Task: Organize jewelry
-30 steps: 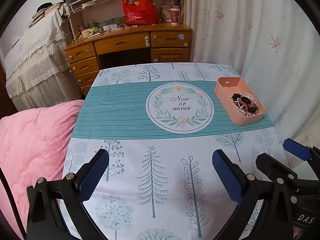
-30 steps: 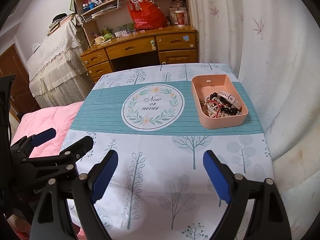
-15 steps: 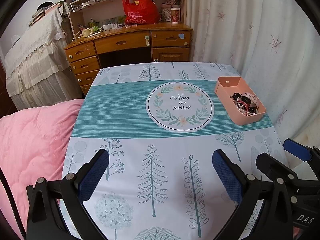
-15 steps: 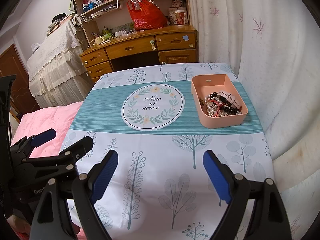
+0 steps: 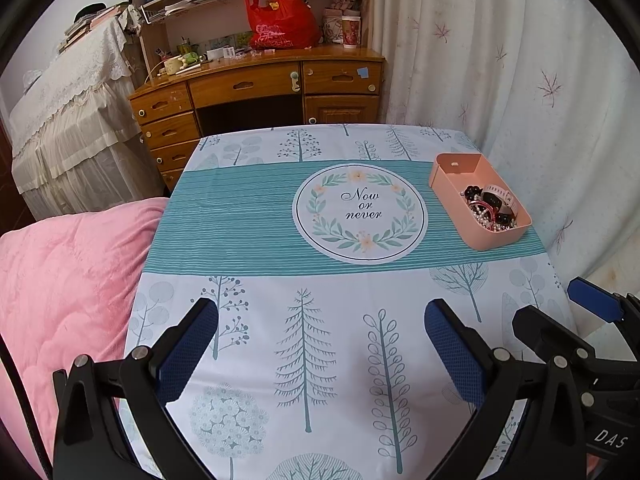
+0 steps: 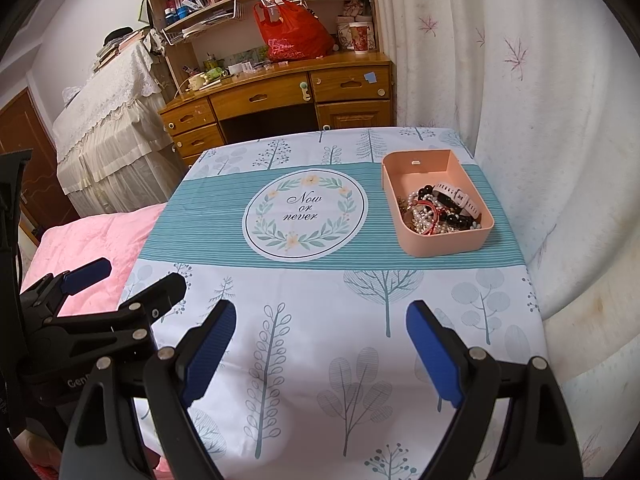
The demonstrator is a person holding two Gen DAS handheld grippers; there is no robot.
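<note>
Jewelry [image 6: 438, 210] heaped in a pink tray [image 6: 416, 162] near the right edge of the table [image 6: 312, 320], on the teal band of the cloth; beads, pearls, a red cord and a pale watch strap tangled together at the tray's near end, far end bare. Nothing loose on the cloth.

Left gripper [image 5: 322, 346] and right gripper [image 6: 320, 338] side by side over the near edge, jaws of both spread wide, holding nothing, well apart from the tray.

Fits either a tidy-up done, all pieces gathered in, or a sorting yet to come out of the heap; cannot tell which.

Round "Now or never" print [image 6: 306, 214] just left of the tray. Pink quilt [image 5: 68, 280] against the left edge, curtain [image 6: 540, 120] close behind the right. No obstacle between grippers and tray.
</note>
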